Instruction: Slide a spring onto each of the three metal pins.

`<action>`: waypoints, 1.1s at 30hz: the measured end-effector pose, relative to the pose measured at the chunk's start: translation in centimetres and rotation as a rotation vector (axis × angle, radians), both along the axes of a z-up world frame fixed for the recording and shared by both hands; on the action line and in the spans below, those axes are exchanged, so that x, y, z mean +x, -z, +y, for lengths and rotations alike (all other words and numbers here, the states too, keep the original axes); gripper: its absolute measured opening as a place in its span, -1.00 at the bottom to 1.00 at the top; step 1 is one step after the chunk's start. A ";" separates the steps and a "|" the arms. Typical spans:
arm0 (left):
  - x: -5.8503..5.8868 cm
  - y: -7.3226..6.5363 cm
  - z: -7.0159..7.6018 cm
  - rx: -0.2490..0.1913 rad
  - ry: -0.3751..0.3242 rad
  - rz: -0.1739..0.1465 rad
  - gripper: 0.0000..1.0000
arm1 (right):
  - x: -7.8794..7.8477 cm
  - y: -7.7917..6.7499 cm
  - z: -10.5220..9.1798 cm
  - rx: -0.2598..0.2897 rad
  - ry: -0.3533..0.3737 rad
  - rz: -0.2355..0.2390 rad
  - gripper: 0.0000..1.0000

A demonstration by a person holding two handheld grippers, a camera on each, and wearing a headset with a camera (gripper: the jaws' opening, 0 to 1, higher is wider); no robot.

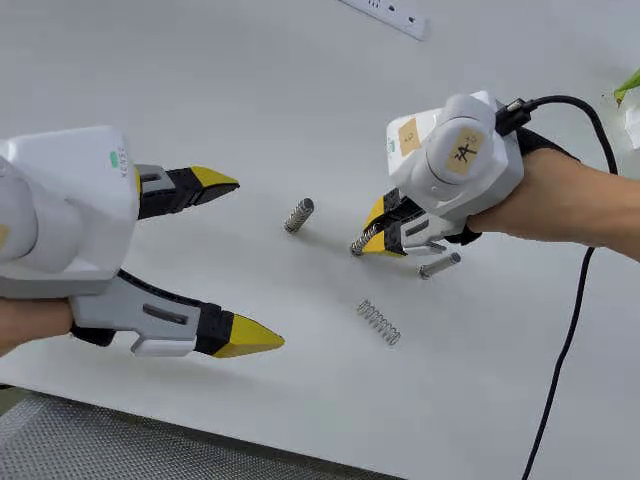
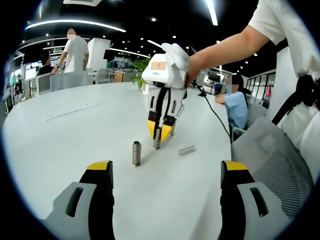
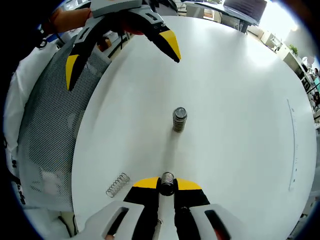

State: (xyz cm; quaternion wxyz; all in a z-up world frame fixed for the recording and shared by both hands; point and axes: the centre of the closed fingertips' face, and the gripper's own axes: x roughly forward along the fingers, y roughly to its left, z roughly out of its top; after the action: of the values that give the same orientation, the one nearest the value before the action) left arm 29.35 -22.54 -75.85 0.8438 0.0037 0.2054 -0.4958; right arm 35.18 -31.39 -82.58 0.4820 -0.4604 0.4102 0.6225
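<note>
Clamping silver coil spring (image 1: 360, 244) in right gripper (image 1: 368, 238), with left gripper (image 1: 256, 262) at 9 o'clock gaping, empty. Could topple the thin metal pin (image 3: 167, 178) if pressed off-axis.

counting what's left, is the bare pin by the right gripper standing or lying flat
Lying flat: the bare pin rests on its side on the white table, beside the right gripper.

On the white desk (image 1: 150, 60), the left hand-held gripper (image 1: 245, 262) has its yellow-tipped jaws wide apart. The right hand-held gripper (image 1: 378, 233) pinches a spring-wrapped metal pin (image 1: 357, 246). Between the two sits another spring-covered grey pin (image 1: 299, 215). Just beside the right one lies a bare silver metal pin (image 1: 440, 265), and a loose silver coil spring (image 1: 379, 322) lies nearer the person.
</note>
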 end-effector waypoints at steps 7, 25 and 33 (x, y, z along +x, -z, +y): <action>-0.1 0.0 0.0 0.001 0.000 0.001 0.74 | -0.2 0.1 0.0 -0.004 -0.004 -0.004 -0.86; -0.2 -0.2 0.2 0.006 -0.002 0.000 0.73 | -0.6 -0.4 0.2 0.004 0.005 0.001 -0.74; -0.3 -0.4 0.1 0.013 0.005 -0.004 0.72 | -0.4 -1.2 0.1 0.024 0.024 -0.007 -0.63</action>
State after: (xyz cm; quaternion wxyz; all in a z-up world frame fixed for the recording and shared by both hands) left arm 29.01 -22.47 -75.48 0.8429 0.0107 0.2070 -0.4966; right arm 34.74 -31.27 -81.34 0.4964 -0.4518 0.4062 0.6200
